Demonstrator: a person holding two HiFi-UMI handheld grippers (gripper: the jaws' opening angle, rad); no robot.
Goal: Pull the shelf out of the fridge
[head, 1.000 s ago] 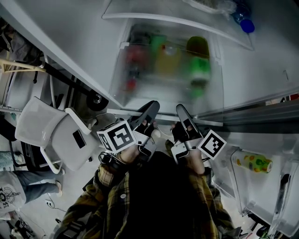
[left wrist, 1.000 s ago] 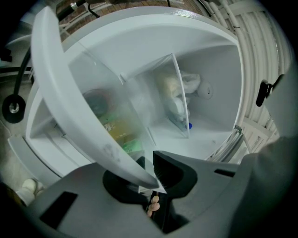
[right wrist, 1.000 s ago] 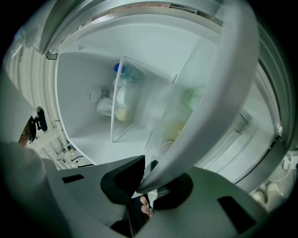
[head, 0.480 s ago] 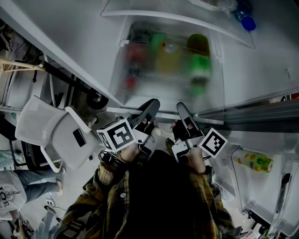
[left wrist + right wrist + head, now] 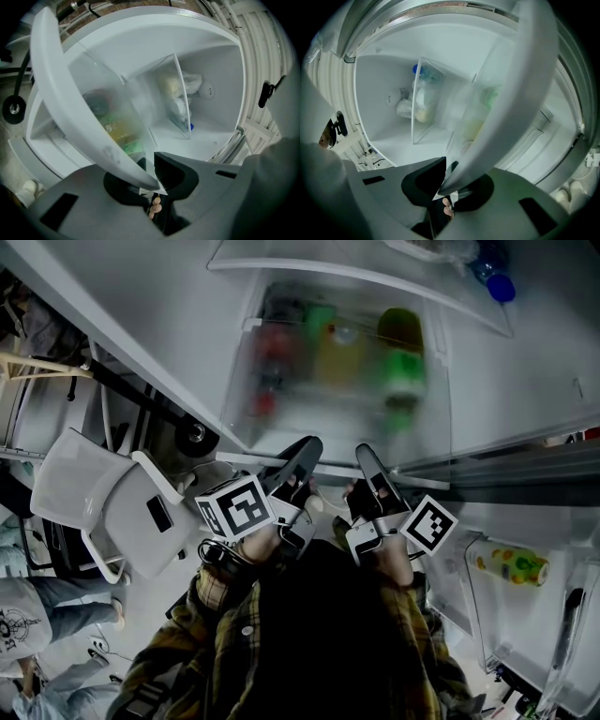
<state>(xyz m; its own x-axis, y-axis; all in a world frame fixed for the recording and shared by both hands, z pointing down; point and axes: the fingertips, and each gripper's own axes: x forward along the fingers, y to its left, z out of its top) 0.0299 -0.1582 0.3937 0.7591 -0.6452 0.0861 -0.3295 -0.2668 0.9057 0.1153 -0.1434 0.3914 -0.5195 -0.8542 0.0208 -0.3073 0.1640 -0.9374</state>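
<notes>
Biggest thing first: the fridge point(image 5: 525, 381) is wide open, seen from above. The shelf point(image 5: 328, 409) is a frosted see-thru tray type sitting low in the cavity under the upper glass panel point(image 5: 356, 273), w/ its front lip toward the person. Can't tell how far out it's come, but most of it looks to be inside the cavity. Thru the frosted wall you can make out a green bottle point(image 5: 401, 367) and some red stuff point(image 5: 272, 352), pretty blurry tbh. So it's loaded, and imo the move is a straight, level pull w/ both hands at the same pace. Otherwise it'll prob twist in its runners and jam, and a yank could tip the bottles. I'd also be ready for the weight once it clears the fridge, bc all of it hangs off that lip. Grip-wise, the left gripper point(image 5: 302, 457) and right gripper point(image 5: 367, 465) sit side by side near the middle of the front lip point(image 5: 70, 108), aimed level into the fridge. The left gripper view shows the white lip running diagonally thru the jaws, which are narrowed right down and clamped on it, w/ no slack I can see. The right gripper view shows the same deal: jaws nearly closed, pinching the lip point(image 5: 511, 103). Neither hand is loose.
</notes>
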